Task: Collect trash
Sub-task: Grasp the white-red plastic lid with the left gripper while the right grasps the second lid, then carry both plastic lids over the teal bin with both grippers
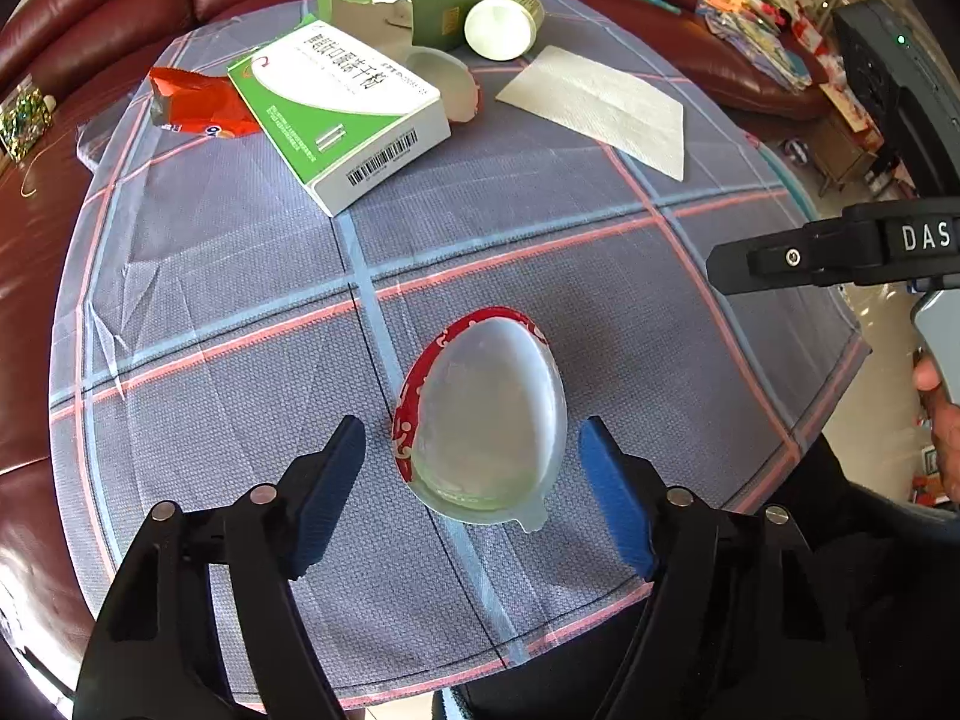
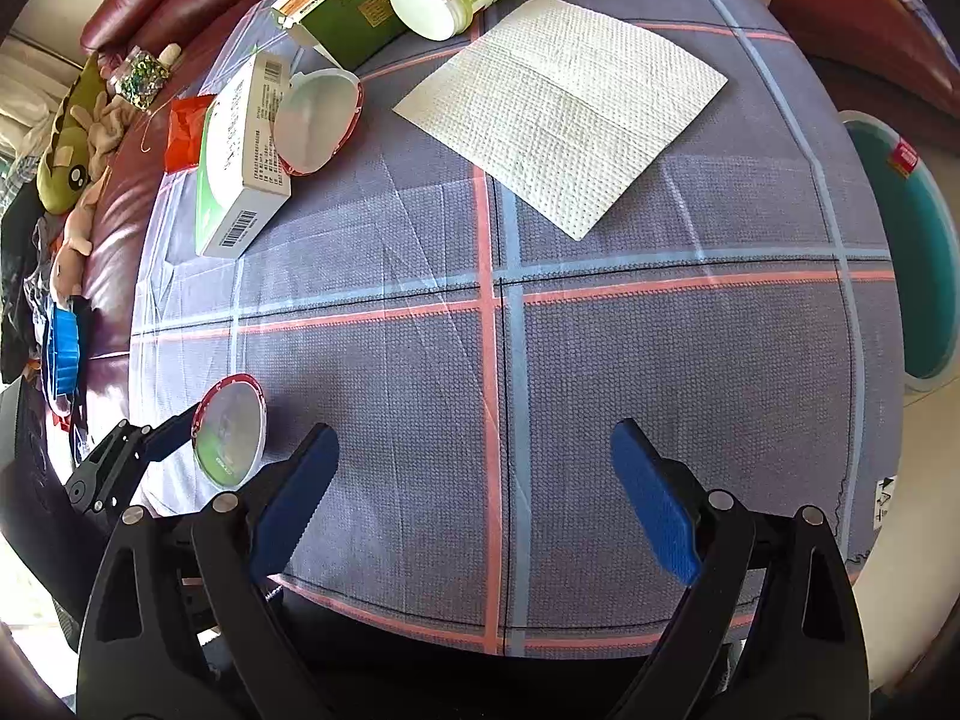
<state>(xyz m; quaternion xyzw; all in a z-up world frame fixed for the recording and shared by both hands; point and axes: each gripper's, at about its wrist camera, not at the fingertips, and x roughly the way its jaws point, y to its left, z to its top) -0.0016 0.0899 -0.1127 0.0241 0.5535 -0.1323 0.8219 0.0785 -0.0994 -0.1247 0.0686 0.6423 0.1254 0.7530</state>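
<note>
An egg-shaped clear plastic cup (image 1: 486, 420) with a red patterned rim lies on the plaid tablecloth (image 1: 228, 276), near the front edge. My left gripper (image 1: 474, 429) straddles it, and a small gap shows between each blue pad and the cup wall. The right wrist view shows the same cup (image 2: 231, 432) at the far left. My right gripper (image 2: 474, 432) hangs open over bare cloth with nothing between its fingers. Further back lie a green-and-white carton (image 1: 342, 114), a torn green box (image 1: 408, 0), a white-capped bottle (image 1: 504, 24), a second cup half (image 1: 444, 81), a red wrapper (image 1: 198, 102) and a paper napkin (image 1: 600, 108).
A dark red leather sofa (image 1: 90, 18) wraps round the back and left of the table, with toys and clutter on it. A teal bin (image 2: 912, 252) stands on the floor beyond the table's right edge. A hand (image 1: 942, 420) holds the right gripper's handle.
</note>
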